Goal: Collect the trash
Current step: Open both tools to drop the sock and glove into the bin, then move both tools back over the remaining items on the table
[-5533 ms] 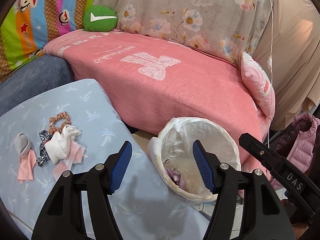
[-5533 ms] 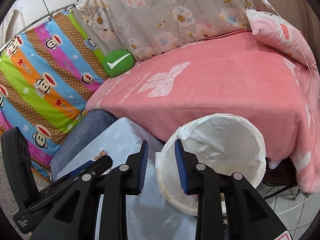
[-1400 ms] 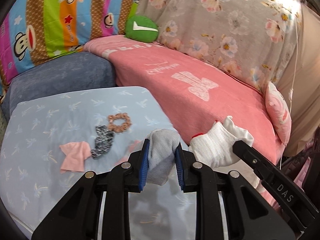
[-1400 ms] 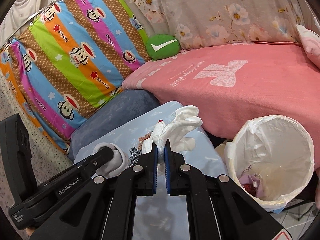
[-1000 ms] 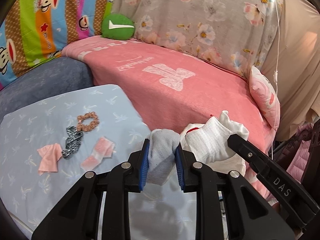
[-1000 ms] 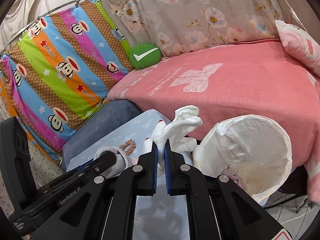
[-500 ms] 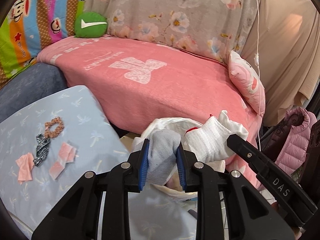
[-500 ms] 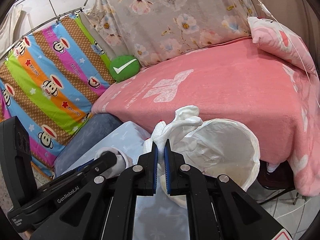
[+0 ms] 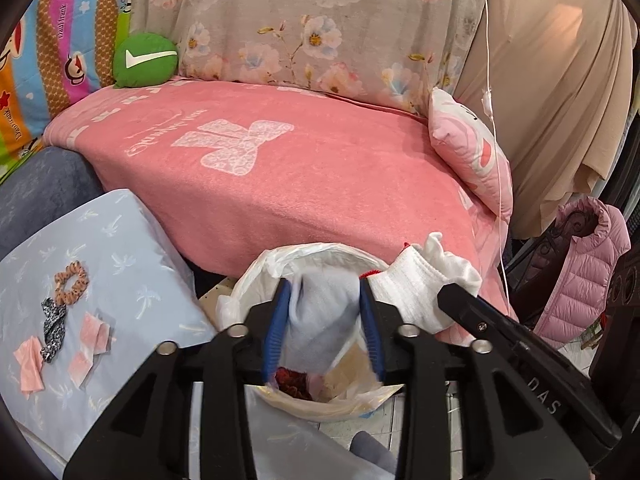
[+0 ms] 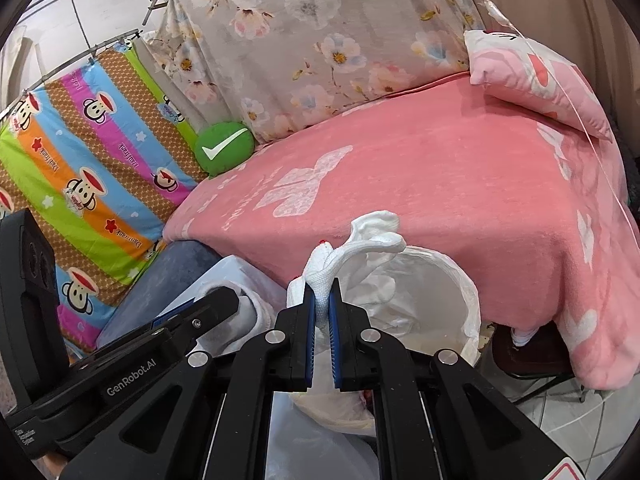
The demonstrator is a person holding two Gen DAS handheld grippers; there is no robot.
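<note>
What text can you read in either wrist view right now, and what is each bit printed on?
"GenRobot.AI": side of the left gripper.
"DAS": body of the right gripper.
"Paul Frank": striped monkey blanket; its smaller lettering is too small to read.
Script on the pink blanket: upside down, illegible.
White tick, no words: green cushion.

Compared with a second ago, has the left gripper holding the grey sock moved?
Yes. The left gripper has swung right, away from the pale blue table, and is now over the white-lined trash bin, jaws opening around the grey sock.
</note>
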